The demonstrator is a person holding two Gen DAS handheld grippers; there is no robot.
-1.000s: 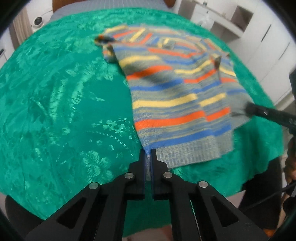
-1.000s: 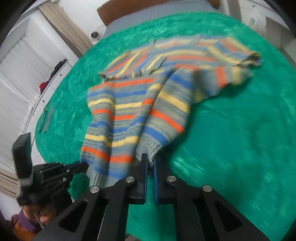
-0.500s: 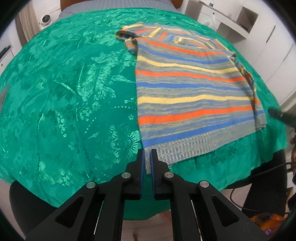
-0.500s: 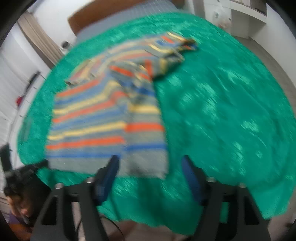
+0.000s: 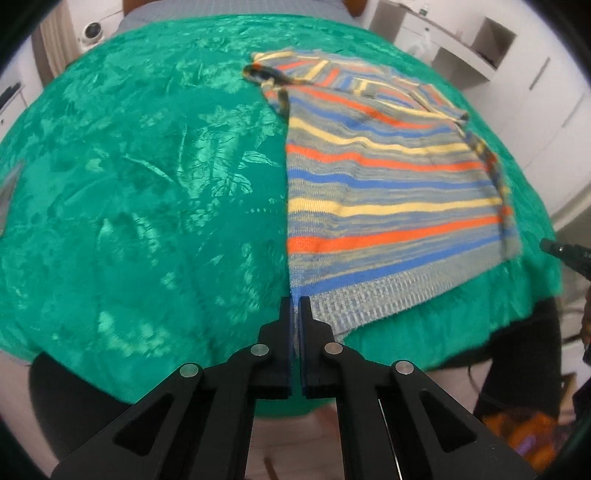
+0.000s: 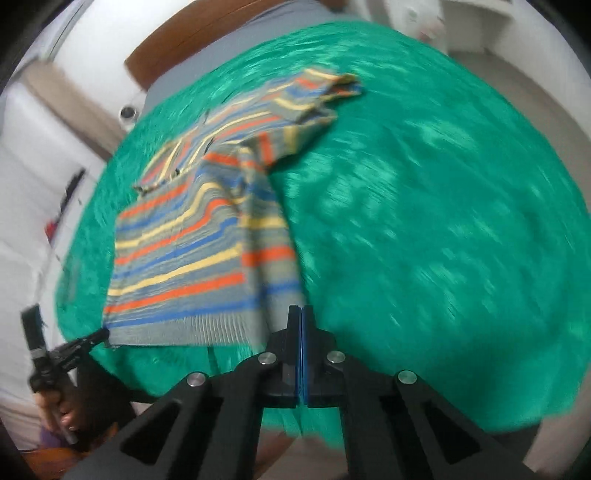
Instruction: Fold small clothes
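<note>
Left wrist view: my left gripper (image 5: 295, 306) pinches the striped sweater (image 5: 388, 206) at its hem corner, body lying toward 1 o'clock on the green cloth (image 5: 147, 184).
Right wrist view: my right gripper (image 6: 301, 314) is pressed together, just closed, empty; sweater lies at 10 o'clock.
Doing it well: I'd regrip the other hem corner, keeping the hem taut.

I see one supporting surface: a bed covered by a glossy emerald-green spread with a woven floral pattern (image 5: 147, 192). The spread covers the surface and hangs over the near edge. Lying directly on it is a small knitted sweater in grey with orange, yellow and blue stripes (image 5: 388, 206). Its ribbed hem sits at the spread's near edge, its neckline farther up the spread. One sleeve (image 6: 314, 110) lies folded at the sweater's far corner. Beyond the spread, a grey strip of bedding (image 5: 236, 7) shows.
</note>
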